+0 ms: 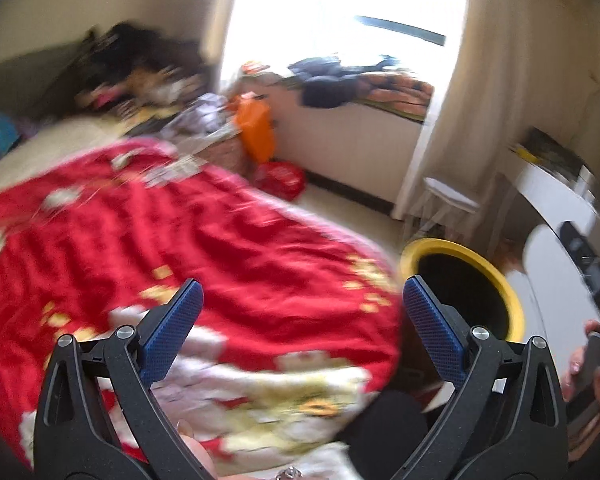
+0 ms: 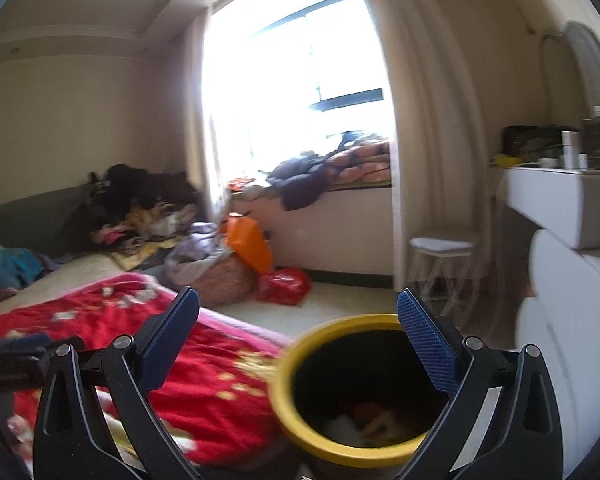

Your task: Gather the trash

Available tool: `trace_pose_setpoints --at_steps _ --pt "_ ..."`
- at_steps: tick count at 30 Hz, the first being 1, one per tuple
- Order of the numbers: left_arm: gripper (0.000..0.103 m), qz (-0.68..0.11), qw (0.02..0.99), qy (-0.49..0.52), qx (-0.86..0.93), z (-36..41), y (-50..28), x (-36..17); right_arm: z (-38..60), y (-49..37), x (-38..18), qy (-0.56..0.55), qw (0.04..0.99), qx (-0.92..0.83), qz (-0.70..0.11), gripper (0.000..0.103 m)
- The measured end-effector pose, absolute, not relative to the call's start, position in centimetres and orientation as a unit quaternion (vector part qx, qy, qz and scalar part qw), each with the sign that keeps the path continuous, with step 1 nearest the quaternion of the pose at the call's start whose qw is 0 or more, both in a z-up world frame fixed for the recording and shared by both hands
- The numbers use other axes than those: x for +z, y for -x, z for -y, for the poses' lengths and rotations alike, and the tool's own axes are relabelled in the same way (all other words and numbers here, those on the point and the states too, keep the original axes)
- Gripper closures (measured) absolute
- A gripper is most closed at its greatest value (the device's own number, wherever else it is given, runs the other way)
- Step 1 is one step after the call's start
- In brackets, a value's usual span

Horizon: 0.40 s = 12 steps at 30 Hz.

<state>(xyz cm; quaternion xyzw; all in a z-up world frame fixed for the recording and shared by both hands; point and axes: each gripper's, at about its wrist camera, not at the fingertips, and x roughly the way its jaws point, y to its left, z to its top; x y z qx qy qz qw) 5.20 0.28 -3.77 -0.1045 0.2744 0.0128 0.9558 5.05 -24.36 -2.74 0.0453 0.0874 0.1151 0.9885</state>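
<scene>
Hanging above the bed's red floral quilt (image 1: 204, 248), the left gripper (image 1: 300, 320) has its 2 blue-padded fingers spread wide with nothing between them. The round yellow-rimmed bin with a black inside (image 1: 466, 284) stands on the floor just beside the bed's corner, to the right of this gripper. The right gripper (image 2: 298, 344) is likewise wide apart and holds nothing; it is poised over the same bin (image 2: 352, 452), whose mouth lies between its fingers in the right wrist view. Pale and orange scraps of trash (image 2: 366, 420) lie at the bin's bottom. Farther off, an orange plastic bag (image 2: 247, 243) and a red plastic bag (image 2: 284, 286) sit near the window seat, and a white stool (image 2: 442, 246) stands by the white worktop (image 2: 560, 196).
</scene>
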Motion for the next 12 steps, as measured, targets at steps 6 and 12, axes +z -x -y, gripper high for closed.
trace_pose_setpoints --at_steps 6,12 --pt "0.011 -0.322 0.906 0.168 0.217 -14.5 -2.5 -7.1 8.7 -8.5 -2.3 0.023 0.932 0.312 -0.182 0.006" --pt "0.011 -0.361 0.803 0.219 0.42 -28.5 5.0 -12.5 -11.8 -10.1 -11.6 0.122 0.776 0.485 -0.385 0.006"
